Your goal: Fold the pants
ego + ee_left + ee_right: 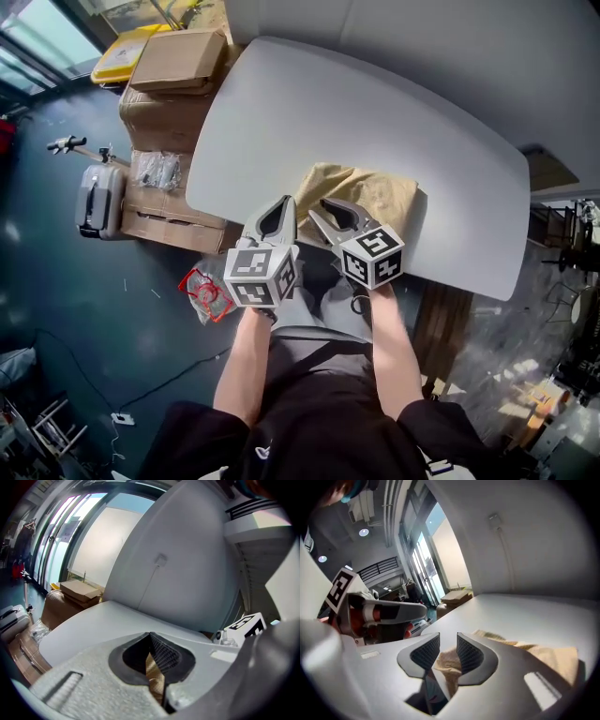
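Head view: pale grey table (309,112) with rounded corners, bare except for the tan pants (366,192), which lie bunched at its near edge. Left gripper (283,206) and right gripper (321,210) sit side by side at that edge, tips at the fabric, with the person's forearms behind them. Dark floor (56,309). To the table's left are stacked cardboard boxes (173,66), a grey suitcase (98,199) and a red packet (208,292) on the floor. Left gripper view: the jaws are closed together with a strip of tan cloth pinched between the pads. The tabletop runs ahead to a plain white wall (187,550), with tall windows (70,531) on the left and the boxes below them. Right gripper view: the jaws stand partly apart with a clear gap. Crumpled cloth lies in the gap but the pads are not pressing on it. The rest of the pants spreads rightward on the table; windows and a box show at the far end.
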`<move>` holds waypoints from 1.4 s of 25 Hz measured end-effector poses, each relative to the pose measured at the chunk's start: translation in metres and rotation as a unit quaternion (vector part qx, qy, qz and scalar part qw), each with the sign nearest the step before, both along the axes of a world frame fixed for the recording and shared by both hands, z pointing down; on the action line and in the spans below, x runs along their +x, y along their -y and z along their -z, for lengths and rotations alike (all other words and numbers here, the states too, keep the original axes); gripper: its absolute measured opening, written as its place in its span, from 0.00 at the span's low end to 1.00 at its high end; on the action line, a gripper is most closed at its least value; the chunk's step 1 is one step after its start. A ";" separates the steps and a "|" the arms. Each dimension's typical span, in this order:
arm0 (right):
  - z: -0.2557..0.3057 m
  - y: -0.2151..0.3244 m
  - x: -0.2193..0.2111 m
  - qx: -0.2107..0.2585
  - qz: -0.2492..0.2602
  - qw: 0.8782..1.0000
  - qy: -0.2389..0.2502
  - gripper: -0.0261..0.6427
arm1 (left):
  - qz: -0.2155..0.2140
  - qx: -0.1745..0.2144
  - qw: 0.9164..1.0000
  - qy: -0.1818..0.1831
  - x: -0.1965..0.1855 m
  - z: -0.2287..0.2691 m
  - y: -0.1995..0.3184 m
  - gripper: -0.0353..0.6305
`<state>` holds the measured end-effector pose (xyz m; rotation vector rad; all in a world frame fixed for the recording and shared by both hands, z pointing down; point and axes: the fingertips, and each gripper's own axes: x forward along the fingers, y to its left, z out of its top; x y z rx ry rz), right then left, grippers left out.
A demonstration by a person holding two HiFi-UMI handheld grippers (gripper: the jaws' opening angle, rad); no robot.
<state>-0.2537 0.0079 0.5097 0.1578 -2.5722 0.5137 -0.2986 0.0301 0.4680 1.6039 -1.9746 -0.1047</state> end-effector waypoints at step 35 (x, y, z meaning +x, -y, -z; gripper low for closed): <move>0.304 0.123 0.206 0.301 -0.283 0.889 0.199 0.04 | -0.166 0.236 0.947 0.139 0.144 0.240 0.120 0.06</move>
